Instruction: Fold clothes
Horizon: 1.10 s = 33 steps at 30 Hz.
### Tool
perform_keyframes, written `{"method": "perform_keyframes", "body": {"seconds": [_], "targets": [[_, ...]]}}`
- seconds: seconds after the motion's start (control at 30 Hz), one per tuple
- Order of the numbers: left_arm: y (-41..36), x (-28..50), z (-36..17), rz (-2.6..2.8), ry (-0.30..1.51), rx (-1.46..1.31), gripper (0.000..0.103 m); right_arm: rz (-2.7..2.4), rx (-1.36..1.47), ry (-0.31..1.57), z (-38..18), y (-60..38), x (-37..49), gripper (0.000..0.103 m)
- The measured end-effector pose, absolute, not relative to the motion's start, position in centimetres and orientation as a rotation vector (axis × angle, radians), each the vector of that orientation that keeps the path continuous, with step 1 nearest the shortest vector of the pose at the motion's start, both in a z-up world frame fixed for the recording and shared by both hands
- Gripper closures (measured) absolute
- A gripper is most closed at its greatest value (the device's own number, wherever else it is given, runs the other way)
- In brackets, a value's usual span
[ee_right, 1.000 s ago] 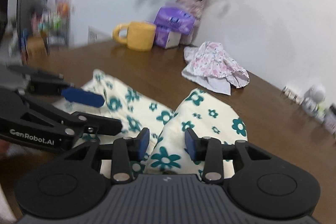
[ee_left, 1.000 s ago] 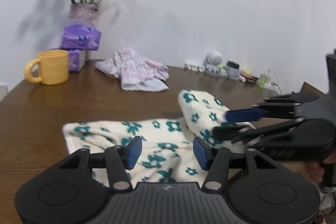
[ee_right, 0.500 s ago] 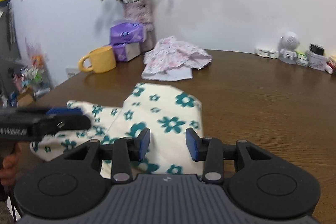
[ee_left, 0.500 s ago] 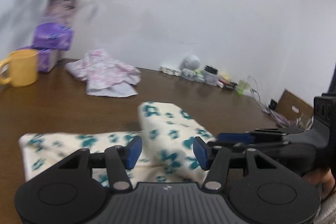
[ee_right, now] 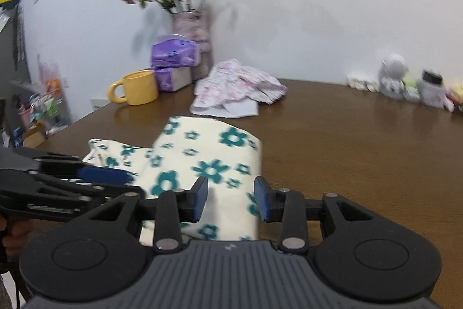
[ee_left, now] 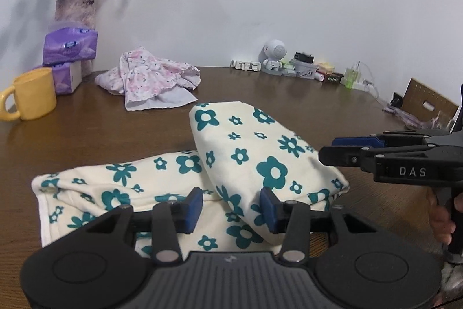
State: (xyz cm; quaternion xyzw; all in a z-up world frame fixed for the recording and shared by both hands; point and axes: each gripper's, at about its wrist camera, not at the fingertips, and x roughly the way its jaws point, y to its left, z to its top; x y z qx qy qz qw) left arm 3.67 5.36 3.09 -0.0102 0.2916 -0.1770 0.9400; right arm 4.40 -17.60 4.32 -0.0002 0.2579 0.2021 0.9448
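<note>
Home room — wooden table (ee_left: 289, 94) with vase of dried roses (ee_left: 75, 8), tissue packs (ee_left: 69, 45), yellow mug (ee_left: 34, 97), clothes — lived-in clutter.

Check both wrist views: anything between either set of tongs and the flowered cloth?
Nothing visible. The flowered cloth lies directly beneath the left tongs and right tongs, jaws apart over it, not pinching. The left jaws have just been closing. The pink garment and yellow mug sit farther back.

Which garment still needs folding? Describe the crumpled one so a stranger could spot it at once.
On the brown wooden table, look toward the white wall, right of the yellow mug and the purple tissue packs. There lies the crumpled pink floral garment, heaped. Unlike the cream cloth with teal flowers nearer the grippers, it is pale pink, small-patterned and unfolded.
</note>
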Motion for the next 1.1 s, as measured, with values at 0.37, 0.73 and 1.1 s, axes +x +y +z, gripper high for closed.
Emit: {"method": "perform_keyframes", "body": {"seconds": [0.37,0.73,1.1], "targets": [[0.2,-0.5,4.2,-0.421,0.446,0.302,0.049,0.47,-0.068,0.542,2.9,-18.9,1.6,0.063],[-2.7,-0.4,2.2,-0.266,0.437,0.458,0.091,0.471,-0.121,0.551,1.5,-17.4,3.5,0.083],[-3.1,-1.2,2.2,-0.202,0.429,0.363,0.079,0.462,-0.058,0.576,1.3,-18.8,3.8,0.076]]}}
